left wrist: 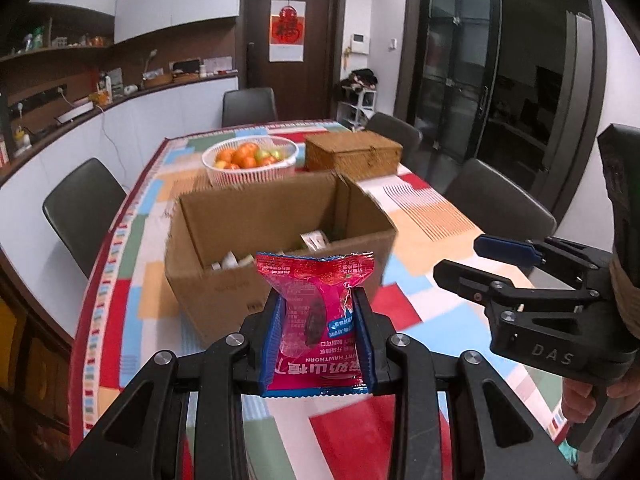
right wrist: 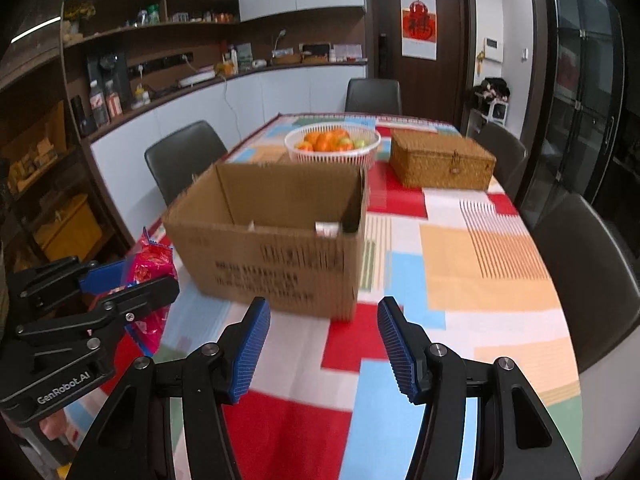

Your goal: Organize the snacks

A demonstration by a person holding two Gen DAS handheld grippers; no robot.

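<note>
My left gripper [left wrist: 318,300] is shut on a red-pink hawthorn snack packet [left wrist: 316,312] and holds it upright above the table, just in front of the open cardboard box [left wrist: 224,280]. Several small white packets [left wrist: 232,260] lie inside the box. In the right wrist view the box [right wrist: 280,256] stands ahead, with the left gripper [right wrist: 132,280] and its packet [right wrist: 154,258] at the left. My right gripper [right wrist: 324,344] is open and empty above the tablecloth, short of the box; it also shows at the right in the left wrist view [left wrist: 472,258].
A white basket of oranges [right wrist: 332,144] and a closed wicker box [right wrist: 442,162] stand behind the cardboard box on the patchwork tablecloth [right wrist: 460,260]. Dark chairs [right wrist: 184,160] surround the table. A counter and shelves run along the left wall.
</note>
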